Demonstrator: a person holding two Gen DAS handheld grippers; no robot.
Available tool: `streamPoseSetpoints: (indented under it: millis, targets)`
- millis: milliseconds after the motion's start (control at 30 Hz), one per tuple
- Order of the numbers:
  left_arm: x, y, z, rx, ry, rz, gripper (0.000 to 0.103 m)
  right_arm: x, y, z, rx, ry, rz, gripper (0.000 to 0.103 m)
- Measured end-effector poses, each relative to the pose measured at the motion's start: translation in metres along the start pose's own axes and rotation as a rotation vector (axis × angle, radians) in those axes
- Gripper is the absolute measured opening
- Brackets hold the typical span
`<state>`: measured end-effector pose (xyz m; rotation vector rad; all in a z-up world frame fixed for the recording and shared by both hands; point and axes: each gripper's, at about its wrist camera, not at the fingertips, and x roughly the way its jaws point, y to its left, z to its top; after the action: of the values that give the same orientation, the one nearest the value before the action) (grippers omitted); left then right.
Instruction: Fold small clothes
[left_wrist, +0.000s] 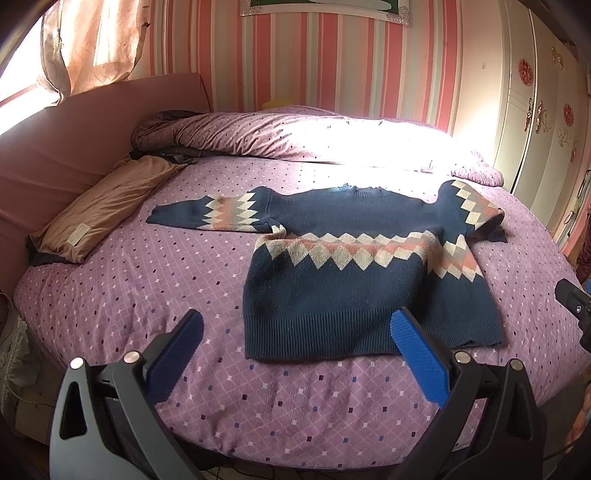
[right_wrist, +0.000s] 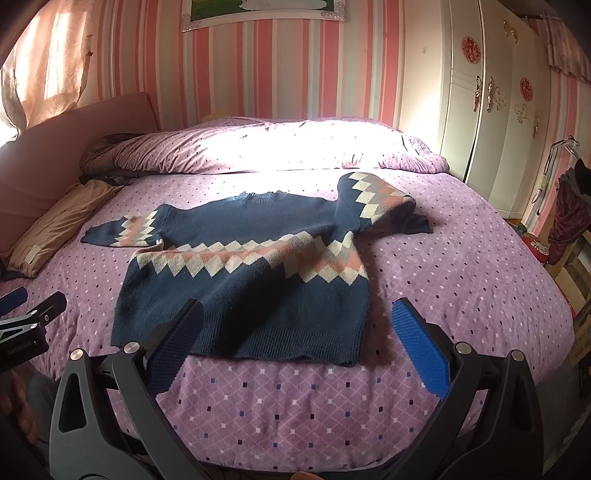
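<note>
The navy sweater (left_wrist: 354, 280) lies flat on the bed (left_wrist: 147, 280), its right sleeve doubled back. Left gripper (left_wrist: 295, 336) and right gripper (right_wrist: 295, 325) hover near the hem, jaws open, empty. Soft, floppy knit; best pinched at hem corners or cuffs.

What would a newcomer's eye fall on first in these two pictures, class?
First, the navy sweater with its pink-and-cream diamond band, spread flat mid-bed on the purple dotted bedspread. Next, the open left gripper and right gripper hovering at its hem, then the sunlit duvet bunched behind.
</note>
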<state>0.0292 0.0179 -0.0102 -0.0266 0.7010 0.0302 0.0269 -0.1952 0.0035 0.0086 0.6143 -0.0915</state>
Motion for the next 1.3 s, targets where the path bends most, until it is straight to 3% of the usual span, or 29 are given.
streamPoseSetpoints:
  millis: [600, 1100, 1167, 1300]
  targets:
    - [-0.0018, 0.0002, 0.0007, 0.008, -0.003, 0.001, 0.102, -0.0027, -0.0006, 0.0023, -0.001, -0.028, 0.005, 0.1]
    - [0.0005, 0.0023, -0.0011, 0.012, 0.002, 0.007, 0.102, 0.0035, -0.0024, 0.0017, 0.035, 0.012, 0.045, 0.1]
    - [0.0022, 0.0022, -0.0006, 0.011, 0.004, 0.007, 0.102, 0.005, -0.0047, 0.0003, 0.086, 0.043, 0.079, 0.1]
    - [0.0027, 0.0021, -0.0004, 0.012, 0.005, 0.007, 0.102, 0.005, -0.0012, -0.001, 0.004, -0.007, 0.019, 0.1]
